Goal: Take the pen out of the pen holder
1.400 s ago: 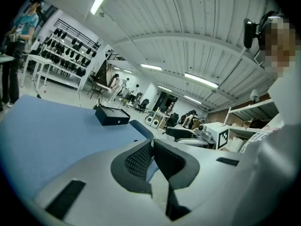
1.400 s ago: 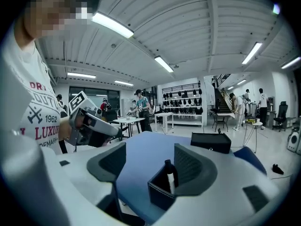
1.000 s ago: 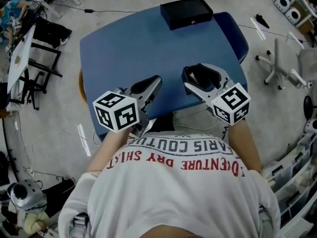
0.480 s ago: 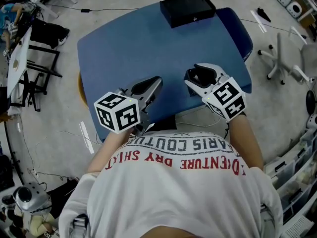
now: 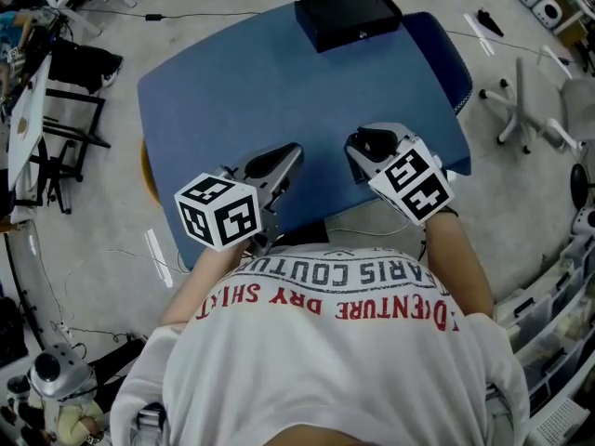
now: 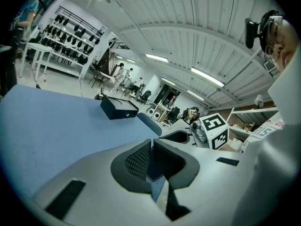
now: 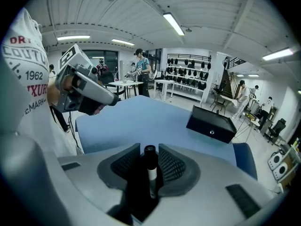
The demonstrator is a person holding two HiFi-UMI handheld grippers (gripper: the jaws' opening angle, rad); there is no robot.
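Note:
A black pen with a white band [image 7: 150, 174] stands upright between the pads of my right gripper [image 7: 149, 148]. The jaws have just been closing, and the pads now sit against both sides of the pen. Below it lies the dark pen holder [image 5: 376, 143], largely hidden by the right gripper [image 5: 370, 141] near the front right of the blue table [image 5: 232, 91]. My left gripper [image 5: 294, 150] rests to its left, shut, with nothing between its pads [image 6: 150, 144].
A black box [image 5: 349, 15] sits at the table's far edge, also seen as the black box [image 7: 211, 124] ahead of the right jaws. An office chair base [image 5: 521, 110] and cables lie on the floor to the right. Racks stand at the left.
The right gripper has tipped downward over the pen holder and its jaws have narrowed around it. The left gripper has stayed where it was.

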